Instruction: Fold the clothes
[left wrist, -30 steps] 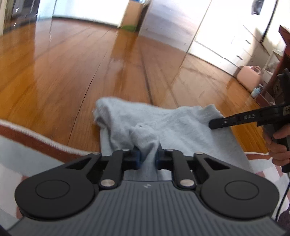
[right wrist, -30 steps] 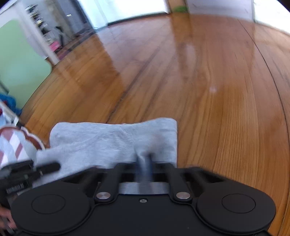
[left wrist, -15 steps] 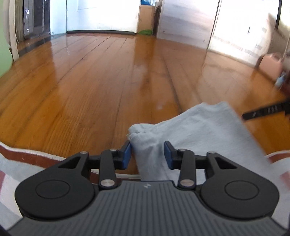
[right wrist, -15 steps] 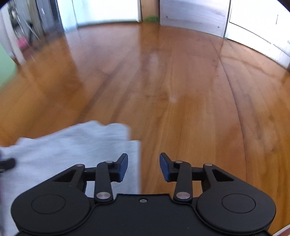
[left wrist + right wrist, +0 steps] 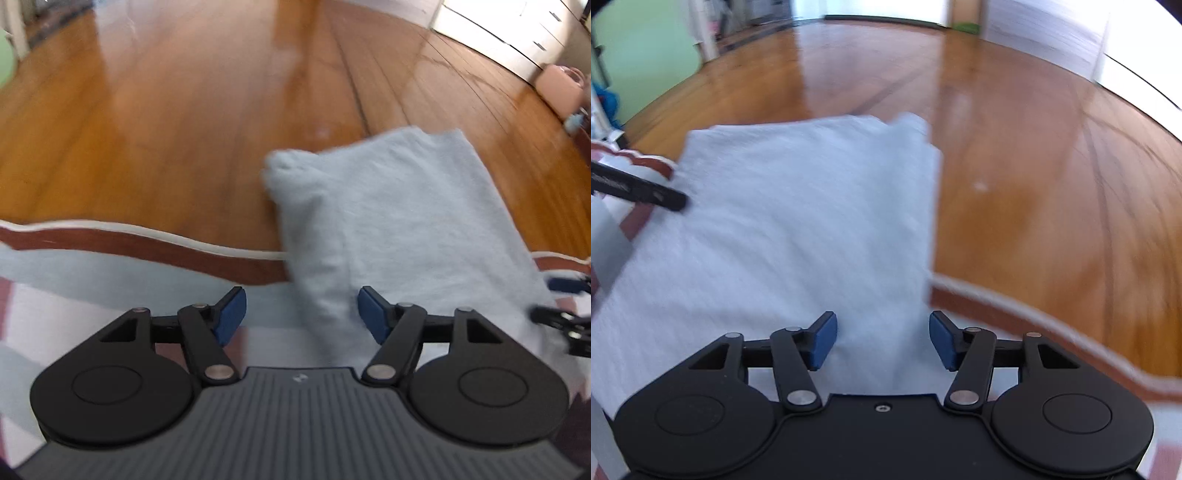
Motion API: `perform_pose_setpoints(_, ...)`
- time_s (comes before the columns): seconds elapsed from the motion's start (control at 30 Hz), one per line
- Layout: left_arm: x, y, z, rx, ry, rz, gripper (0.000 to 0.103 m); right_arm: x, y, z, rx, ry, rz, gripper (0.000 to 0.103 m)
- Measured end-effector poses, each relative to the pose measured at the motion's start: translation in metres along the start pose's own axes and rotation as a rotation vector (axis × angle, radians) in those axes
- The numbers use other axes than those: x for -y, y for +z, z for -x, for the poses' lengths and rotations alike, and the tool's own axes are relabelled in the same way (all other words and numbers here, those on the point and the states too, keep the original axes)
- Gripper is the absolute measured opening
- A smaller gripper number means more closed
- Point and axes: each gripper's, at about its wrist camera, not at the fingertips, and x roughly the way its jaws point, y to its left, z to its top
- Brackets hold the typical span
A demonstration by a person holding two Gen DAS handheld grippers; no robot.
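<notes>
A light grey garment (image 5: 399, 221) lies flat, partly on a patterned rug (image 5: 110, 266) and partly on the wooden floor. It fills the middle of the right wrist view (image 5: 798, 221). My left gripper (image 5: 298, 311) is open and empty, just behind the garment's near left edge. My right gripper (image 5: 882, 338) is open and empty, over the garment's near right edge. The right gripper shows at the right edge of the left wrist view (image 5: 565, 317). The left gripper's finger shows at the left of the right wrist view (image 5: 639, 190).
The rug has a brown and white scalloped border (image 5: 1034, 325). Shiny wooden floor (image 5: 184, 110) stretches ahead. A pink bag (image 5: 559, 90) stands at the far right by white cabinets (image 5: 517, 33). A green wall (image 5: 646, 55) is at the left.
Both grippers let go of the garment and opened wide. Both have pulled back toward the rug, and the garment now lies flat.
</notes>
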Motion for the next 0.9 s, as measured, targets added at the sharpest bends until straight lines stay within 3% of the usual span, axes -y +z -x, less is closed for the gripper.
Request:
perform_pose_setpoints(0.1, -0.001, -0.006, 0.024, 0.035, 0.08, -0.002, 0.066, 0.016, -0.022, 0.019, -0.022, -0.059, -0.084, 0.061)
perform_pose_setpoints(0.13, -0.002, -0.007, 0.033, 0.048, 0.079, 0.0, 0.065, 0.019, -0.028, 0.026, -0.028, -0.098, -0.102, 0.061)
perform_pose_setpoints(0.2, 0.001, -0.011, 0.054, 0.085, 0.003, -0.004, 0.065, 0.025, -0.042, 0.043, -0.041, -0.177, -0.152, 0.061)
perform_pose_setpoints(0.23, 0.008, -0.015, 0.064, 0.098, -0.059, -0.016, 0.066, 0.03, -0.05, 0.051, -0.041, -0.151, -0.201, 0.061)
perform_pose_setpoints(0.3, 0.028, -0.024, 0.075, 0.096, -0.17, -0.066, 0.066, 0.041, -0.064, 0.063, -0.037, -0.006, -0.325, 0.062)
perform_pose_setpoints(0.43, 0.079, -0.046, 0.087, 0.068, -0.27, -0.248, 0.066, 0.054, -0.093, 0.066, -0.073, 0.282, -0.573, 0.062)
perform_pose_setpoints(0.53, 0.1, -0.06, 0.083, 0.056, -0.287, -0.341, 0.066, 0.052, -0.107, 0.054, -0.093, 0.327, -0.679, 0.063)
perform_pose_setpoints(0.63, 0.111, -0.071, 0.077, 0.039, -0.311, -0.4, 0.066, 0.054, -0.112, 0.051, -0.043, 0.369, -0.8, 0.082)
perform_pose_setpoints(0.7, 0.117, -0.078, 0.078, 0.036, -0.304, -0.436, 0.066, 0.052, -0.109, 0.045, -0.034, 0.406, -0.848, 0.081)
perform_pose_setpoints(0.73, 0.118, -0.08, 0.082, 0.049, -0.308, -0.452, 0.066, 0.049, -0.105, 0.04, -0.033, 0.413, -0.846, 0.077)
perform_pose_setpoints(0.77, 0.118, -0.082, 0.087, 0.063, -0.321, -0.462, 0.066, 0.047, -0.101, 0.035, -0.038, 0.415, -0.836, 0.056)
perform_pose_setpoints(0.8, 0.119, -0.084, 0.091, 0.075, -0.333, -0.471, 0.066, 0.046, -0.096, 0.033, -0.049, 0.412, -0.817, 0.026)
perform_pose_setpoints(0.83, 0.121, -0.084, 0.089, 0.084, -0.344, -0.475, 0.067, 0.046, -0.092, 0.032, -0.06, 0.409, -0.798, 0.017)
perform_pose_setpoints(0.9, 0.129, -0.086, 0.084, 0.091, -0.368, -0.486, 0.067, 0.047, -0.083, 0.035, -0.042, 0.417, -0.774, 0.016)
